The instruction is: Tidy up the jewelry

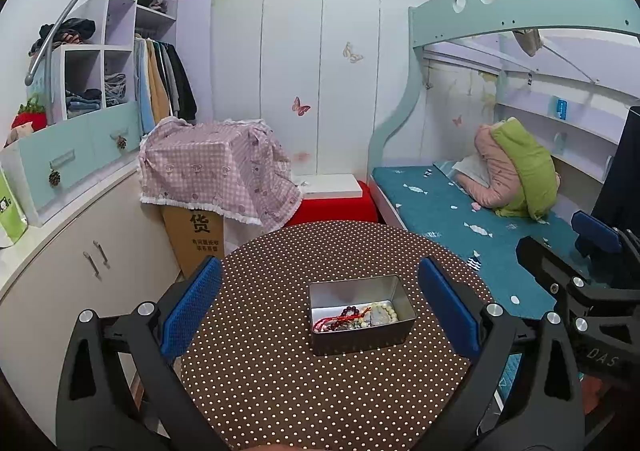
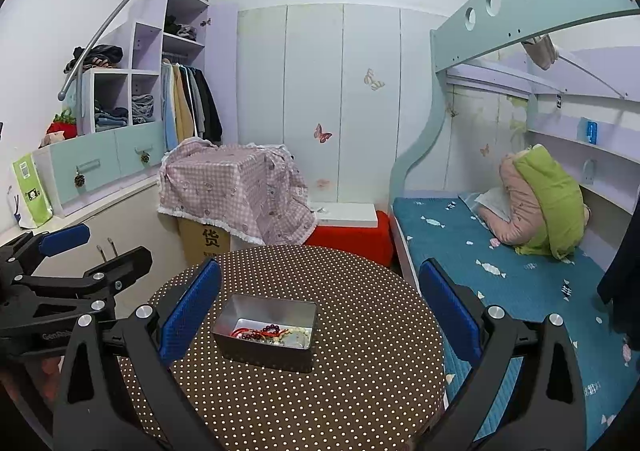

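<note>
The metal tin (image 1: 362,315) sits on the round dotted table (image 1: 280,391) and contains the jewelry (image 1: 356,318). The left gripper (image 1: 320,307) is spread wide, with the tin between and ahead of its fingers, untouched. The right gripper (image 2: 320,307) is also spread wide, and the tin lies nearer its left finger.
</note>
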`<state>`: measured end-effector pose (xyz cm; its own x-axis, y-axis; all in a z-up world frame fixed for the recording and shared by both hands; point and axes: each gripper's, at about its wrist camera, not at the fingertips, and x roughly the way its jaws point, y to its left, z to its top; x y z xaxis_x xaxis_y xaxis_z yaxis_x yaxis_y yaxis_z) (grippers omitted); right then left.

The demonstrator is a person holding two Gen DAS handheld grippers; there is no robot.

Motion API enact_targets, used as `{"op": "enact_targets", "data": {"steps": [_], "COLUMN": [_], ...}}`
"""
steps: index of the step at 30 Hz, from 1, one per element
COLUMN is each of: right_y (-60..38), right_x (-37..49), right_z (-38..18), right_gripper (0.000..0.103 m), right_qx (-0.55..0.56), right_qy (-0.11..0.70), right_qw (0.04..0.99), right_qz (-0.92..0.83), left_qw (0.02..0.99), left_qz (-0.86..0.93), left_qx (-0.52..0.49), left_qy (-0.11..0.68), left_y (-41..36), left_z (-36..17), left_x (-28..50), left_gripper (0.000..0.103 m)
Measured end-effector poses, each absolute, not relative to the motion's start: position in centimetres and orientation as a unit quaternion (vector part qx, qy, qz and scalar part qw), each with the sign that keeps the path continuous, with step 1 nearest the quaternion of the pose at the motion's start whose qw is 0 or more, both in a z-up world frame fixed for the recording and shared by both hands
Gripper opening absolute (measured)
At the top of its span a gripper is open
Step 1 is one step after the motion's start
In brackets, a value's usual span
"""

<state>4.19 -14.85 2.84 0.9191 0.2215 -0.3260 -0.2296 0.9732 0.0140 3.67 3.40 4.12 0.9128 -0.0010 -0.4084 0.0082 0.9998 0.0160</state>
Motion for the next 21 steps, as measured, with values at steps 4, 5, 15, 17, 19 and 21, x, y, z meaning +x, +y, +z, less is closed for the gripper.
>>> {"op": "enact_targets", "data": {"steps": [4, 5, 15, 17, 19, 21], "right_y": [-14.68, -14.66, -14.54, -14.53, -14.4, -14.18], "right_x": [3.93, 3.83, 4.09, 4.06, 4.16, 4.37], "right_z": [3.0, 3.09, 3.02, 3.01, 3.03, 3.15], "right_gripper": [0.095, 0.095, 0.095, 0.095, 0.095, 0.095], "right_qx": [-0.017, -0.018, -0.015, -0.014, -0.014, -0.016], "right_qy": [0.163, 0.161, 0.163, 0.162, 0.162, 0.162], "right_qw": [0.98, 0.98, 0.98, 0.98, 0.98, 0.98], "right_qz": [0.113, 0.112, 0.11, 0.113, 0.116, 0.11], "left_qw": [0.978, 0.978, 0.978, 0.977, 0.977, 0.977], "left_qz": [-0.006, -0.007, -0.01, -0.009, -0.011, -0.009], "left_qx": [0.008, 0.008, 0.008, 0.007, 0.008, 0.009], "left_qy": [0.209, 0.209, 0.21, 0.212, 0.214, 0.215], "left_y": [3.43, 3.46, 3.5, 3.6, 3.64, 3.51], "left_z": [4.13, 4.14, 4.03, 3.96, 3.9, 3.92], "left_x": [3.64, 3.62, 3.65, 3.8, 4.02, 4.3], "left_gripper": [0.098, 0.098, 0.098, 0.098, 0.098, 0.098]}}
